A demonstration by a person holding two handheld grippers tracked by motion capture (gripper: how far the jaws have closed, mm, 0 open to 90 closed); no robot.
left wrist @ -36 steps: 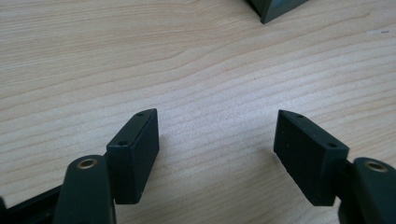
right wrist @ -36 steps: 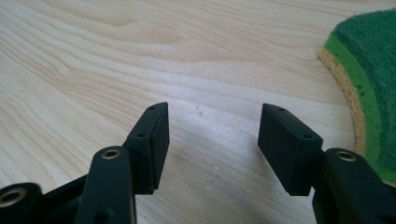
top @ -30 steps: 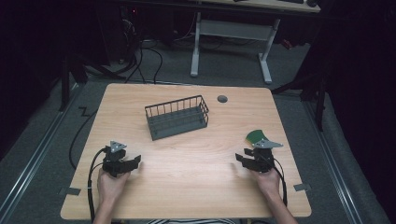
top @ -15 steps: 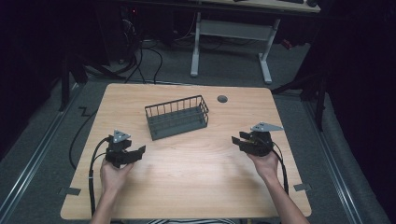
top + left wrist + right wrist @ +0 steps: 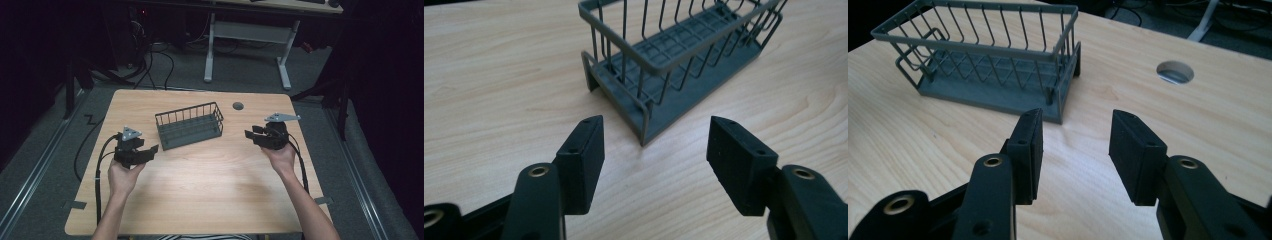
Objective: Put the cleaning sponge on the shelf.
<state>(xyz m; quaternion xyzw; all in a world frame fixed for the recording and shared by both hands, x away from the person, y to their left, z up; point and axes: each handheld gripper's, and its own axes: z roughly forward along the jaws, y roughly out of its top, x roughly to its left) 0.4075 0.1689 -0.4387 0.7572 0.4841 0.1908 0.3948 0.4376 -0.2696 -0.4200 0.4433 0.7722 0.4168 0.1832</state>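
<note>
Grey wire forms the one container on the table: a single rectangular basket (image 5: 190,126) with thin upright bars, a rounded rim rail and a gridded floor on a solid grey base, and nothing lies inside it. It stands on the far middle of the pale wood-grain table (image 5: 200,190), turned slightly so that its long sides run at a shallow angle to the table edges. In the left gripper view the basket (image 5: 679,55) shows one short end and a corner post just ahead of the jaws; in the right gripper view the basket (image 5: 993,65) shows its other short end, again empty, with a small wire loop at its far end. One round hole (image 5: 238,106) is cut through the tabletop behind the basket, near the far edge, and it appears as an oval opening (image 5: 1175,72) in the right gripper view. Two grippers are held above the wood, one in each hand, both of matte black plastic with flat, blocky pads and brass-coloured pivot rings. The left gripper (image 5: 150,150) sits just left of the basket with its jaws spread wide and nothing between them; the right gripper (image 5: 251,135) sits just right of it, jaws parted rather less, also holding nothing. Each carries one grey three-cornered plate on top and one black cable trailing back along the forearm.
</note>
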